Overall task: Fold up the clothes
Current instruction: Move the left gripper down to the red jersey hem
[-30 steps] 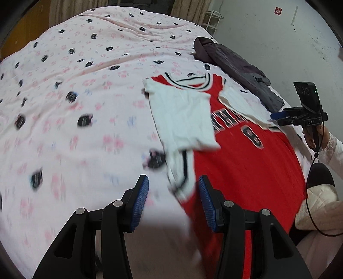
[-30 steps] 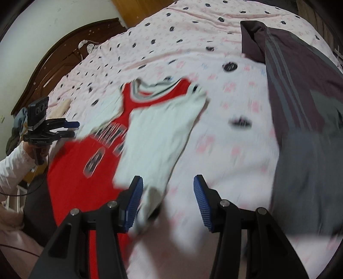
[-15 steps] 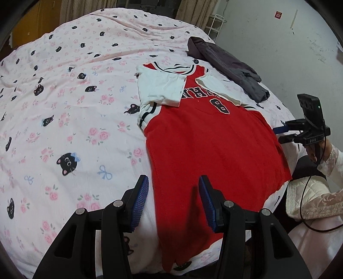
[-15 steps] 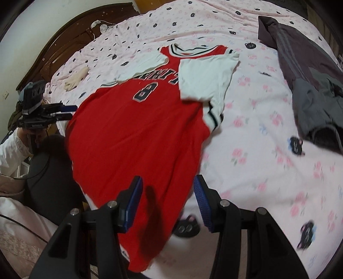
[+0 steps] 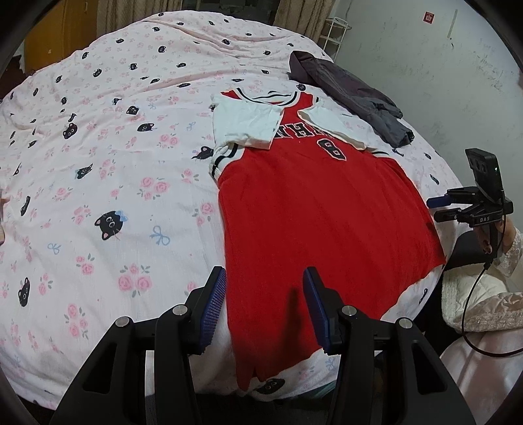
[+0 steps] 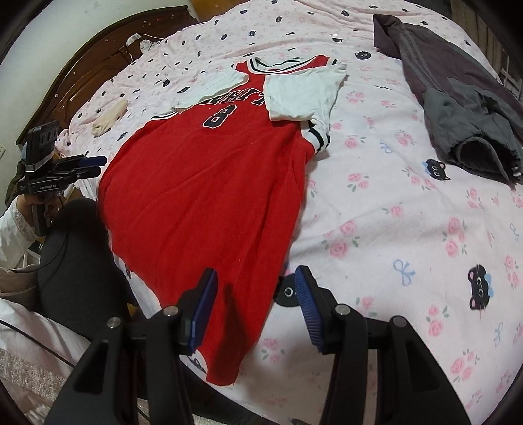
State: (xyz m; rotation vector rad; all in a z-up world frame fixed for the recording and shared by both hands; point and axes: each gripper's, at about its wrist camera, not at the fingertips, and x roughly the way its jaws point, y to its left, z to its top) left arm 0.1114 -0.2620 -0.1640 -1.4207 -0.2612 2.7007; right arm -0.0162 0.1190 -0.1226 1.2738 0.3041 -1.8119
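Both grippers, left [image 5: 264, 296] and right [image 6: 255, 296], hung open and empty over the hem of the red jersey [image 5: 313, 209] spread mid-frame on the bedspread [image 5: 108, 183]; a shallow pinch risked snagging bedspread, skewing the fold.

A home bedroom. A wide bed [image 5: 98, 183] fills the room, spread with a pink sheet [image 6: 408, 229] printed with roses, bows and black cat faces. Dark carved wooden headboard [image 6: 81, 75] against one wall. Curtains [image 5: 294, 16] and a white wire rack [image 5: 336, 32] stand past the far edge. Scuffed plaster wall [image 5: 425, 81].
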